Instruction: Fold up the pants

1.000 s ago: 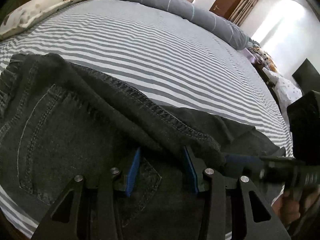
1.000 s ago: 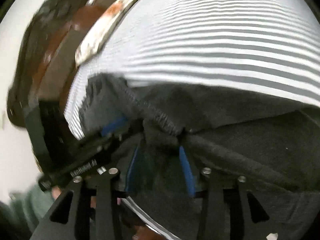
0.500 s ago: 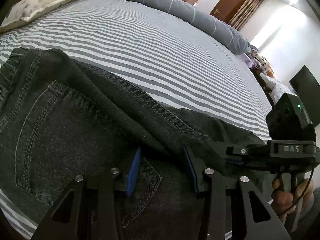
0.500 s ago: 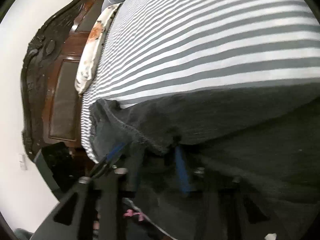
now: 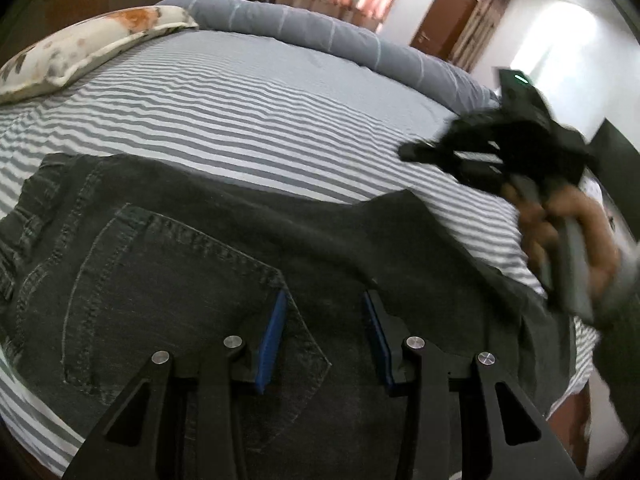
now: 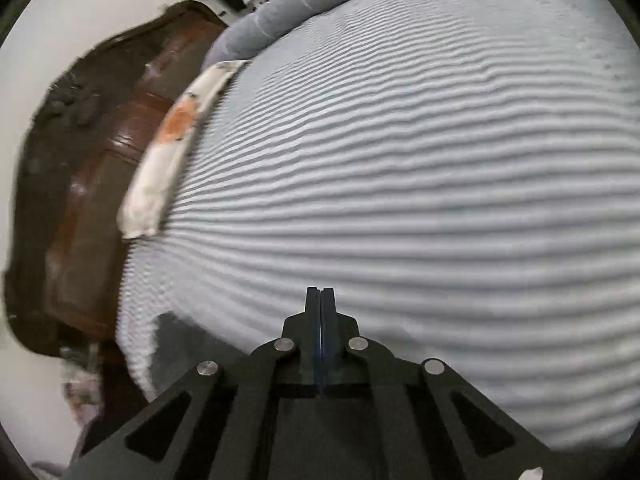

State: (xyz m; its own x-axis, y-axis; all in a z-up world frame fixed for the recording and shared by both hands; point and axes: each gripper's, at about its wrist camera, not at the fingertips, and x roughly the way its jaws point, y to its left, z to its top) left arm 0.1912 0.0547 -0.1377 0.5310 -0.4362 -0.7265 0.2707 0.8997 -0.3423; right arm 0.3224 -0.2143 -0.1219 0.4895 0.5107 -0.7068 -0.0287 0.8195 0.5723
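Observation:
Dark grey jeans [image 5: 168,264] lie folded on the striped bed, back pocket up. My left gripper [image 5: 324,304] is open just above the jeans near the pocket's corner, holding nothing. My right gripper [image 6: 320,300] is shut and empty, lifted above the bed. It also shows in the left wrist view [image 5: 416,154], blurred, held in a hand above the jeans' right end. Only a small corner of the jeans [image 6: 180,340] shows in the right wrist view.
The bed has a grey-and-white striped sheet [image 5: 248,108]. A floral pillow [image 5: 88,52] lies at the far left and a grey bolster [image 5: 328,40] along the far edge. A dark wooden headboard [image 6: 92,168] stands beside the bed.
My right gripper let go of the jeans, shut, and lifted up and away. The raised fold of denim has dropped flat. My left gripper stays open over the pocket.

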